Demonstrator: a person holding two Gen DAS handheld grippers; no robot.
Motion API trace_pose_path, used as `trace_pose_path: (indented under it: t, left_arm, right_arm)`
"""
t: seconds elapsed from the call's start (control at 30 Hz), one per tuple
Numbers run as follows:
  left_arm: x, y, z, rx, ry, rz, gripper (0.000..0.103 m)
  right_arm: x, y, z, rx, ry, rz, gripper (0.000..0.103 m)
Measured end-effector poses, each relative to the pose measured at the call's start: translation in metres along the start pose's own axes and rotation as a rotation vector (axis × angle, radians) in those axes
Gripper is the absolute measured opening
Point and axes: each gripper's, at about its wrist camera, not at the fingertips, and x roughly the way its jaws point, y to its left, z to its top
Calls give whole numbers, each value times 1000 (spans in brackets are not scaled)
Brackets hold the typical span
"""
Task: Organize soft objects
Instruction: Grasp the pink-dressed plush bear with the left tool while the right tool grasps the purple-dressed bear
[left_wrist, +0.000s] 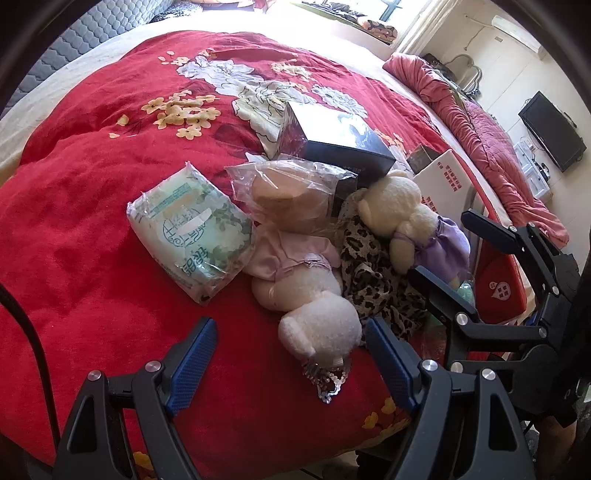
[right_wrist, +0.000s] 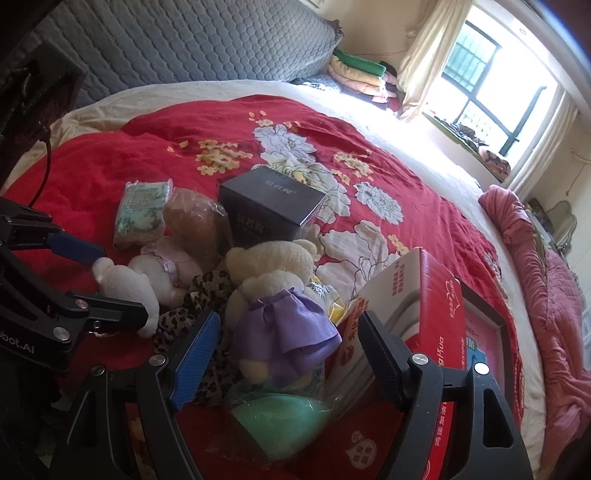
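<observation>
Left wrist view shows the left hand-held gripper (left_wrist: 290, 345) released around the pink bear's (left_wrist: 314, 314) head, and closing crooked could snag the leopard cloth (left_wrist: 373, 291) beside it.

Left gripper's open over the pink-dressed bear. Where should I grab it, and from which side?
Take the pink-dressed bear by its head, the part lying nearest, already between the open left gripper fingers. Come straight forward along the blanket; the head is round, soft and unobstructed there.

A red floral blanket (right_wrist: 155, 155) covered the bed ahead of the jaws. A dark box (right_wrist: 271, 205) sat farther ahead, a red-and-white carton (right_wrist: 432, 295) lay beside the right jaws, and a window (right_wrist: 491, 77) shone far beyond.
</observation>
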Motion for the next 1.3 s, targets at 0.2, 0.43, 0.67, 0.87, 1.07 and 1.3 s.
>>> trace_pose_path:
  t: [0.2, 0.43, 0.67, 0.87, 1.07, 1.3]
  left_arm:
    - [6, -3, 3, 8, -1, -11, 80]
    - [11, -2, 6, 10, 1, -37, 65]
    - [14, -3, 7, -3, 10, -90, 46]
    - [9, 4, 8, -39, -12, -137, 38]
    - [-4, -1, 8, -15, -64, -134, 37]
    - [-16, -8, 7, 8, -94, -142, 37]
  right_arm:
    - [12, 0, 6, -20, -4, 18, 67]
    - [14, -1, 3, 12, -17, 59, 55]
    - [1, -10, 3, 84, -67, 89, 47]
    - [-9, -34, 5, 235, -117, 152, 42]
    - [-12, -40, 1, 282, -117, 190, 41]
    - [-16, -41, 1, 297, -130, 200, 41]
